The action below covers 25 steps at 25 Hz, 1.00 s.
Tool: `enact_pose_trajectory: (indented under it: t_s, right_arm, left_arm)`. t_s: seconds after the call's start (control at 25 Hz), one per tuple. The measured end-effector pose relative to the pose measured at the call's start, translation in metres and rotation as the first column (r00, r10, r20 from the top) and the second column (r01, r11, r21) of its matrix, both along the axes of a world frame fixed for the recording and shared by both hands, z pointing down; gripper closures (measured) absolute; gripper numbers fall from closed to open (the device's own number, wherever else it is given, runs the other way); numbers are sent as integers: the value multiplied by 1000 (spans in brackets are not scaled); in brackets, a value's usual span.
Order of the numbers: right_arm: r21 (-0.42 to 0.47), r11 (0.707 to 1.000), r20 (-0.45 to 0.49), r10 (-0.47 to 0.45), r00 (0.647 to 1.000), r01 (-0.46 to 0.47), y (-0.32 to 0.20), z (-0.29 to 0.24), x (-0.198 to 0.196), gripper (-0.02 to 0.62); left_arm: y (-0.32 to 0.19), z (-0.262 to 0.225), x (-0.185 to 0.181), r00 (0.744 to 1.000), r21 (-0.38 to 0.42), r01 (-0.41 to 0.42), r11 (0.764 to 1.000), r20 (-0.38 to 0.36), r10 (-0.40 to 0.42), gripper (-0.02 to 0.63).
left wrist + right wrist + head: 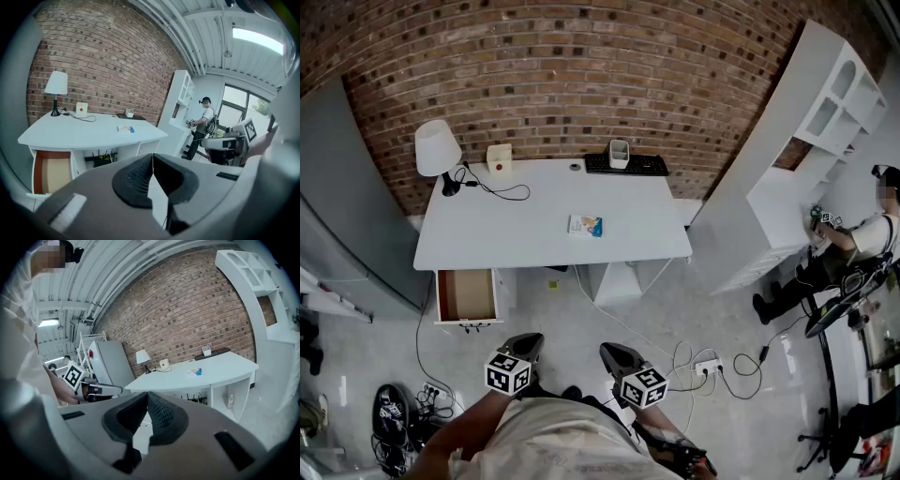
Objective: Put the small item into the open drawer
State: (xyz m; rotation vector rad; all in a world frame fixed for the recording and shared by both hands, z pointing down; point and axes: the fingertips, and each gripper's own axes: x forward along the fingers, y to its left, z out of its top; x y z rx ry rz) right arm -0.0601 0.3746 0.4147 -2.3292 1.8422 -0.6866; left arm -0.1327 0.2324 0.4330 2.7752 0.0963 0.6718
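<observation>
Both jaw pairs are pressed together, nothing between them. The left gripper (526,343) and right gripper (614,352) are well apart from the white rectangular desk (506,246). The small flat white-and-blue packet (586,225) lies on the desktop. The open brown-lined drawer (467,295) projects below its left end.

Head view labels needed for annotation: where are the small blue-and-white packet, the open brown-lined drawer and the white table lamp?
small blue-and-white packet (586,225), head view, its middle.
open brown-lined drawer (466,294), head view, its bare inner bottom.
white table lamp (437,147), head view, its shade.
</observation>
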Motion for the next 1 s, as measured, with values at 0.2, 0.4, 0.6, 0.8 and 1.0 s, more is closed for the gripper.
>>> enact_pose_trajectory:
  t_s: [0.2, 0.4, 0.6, 0.8, 1.0]
  right_arm:
    - [-4, 1000, 8, 20, 1000, -20, 15, 2, 0, 589]
    - [-6, 1000, 11, 18, 1000, -18, 20, 2, 0, 589]
    - [4, 999, 21, 35, 999, -35, 25, 2, 9, 589]
    - [17, 997, 44, 71, 997, -72, 29, 5, 19, 589]
    - [1, 995, 59, 98, 993, -99, 33, 16, 27, 589]
  left_arm:
    - [15, 0, 3, 999, 16, -40, 999, 8, 40, 598]
    - [25, 2, 4, 998, 19, -60, 998, 27, 59, 598]
    - [33, 0, 10, 997, 28, -74, 997, 36, 73, 598]
    - [34, -1, 17, 994, 44, -94, 995, 51, 92, 598]
    - [33, 2, 26, 993, 48, -103, 993, 65, 100, 598]
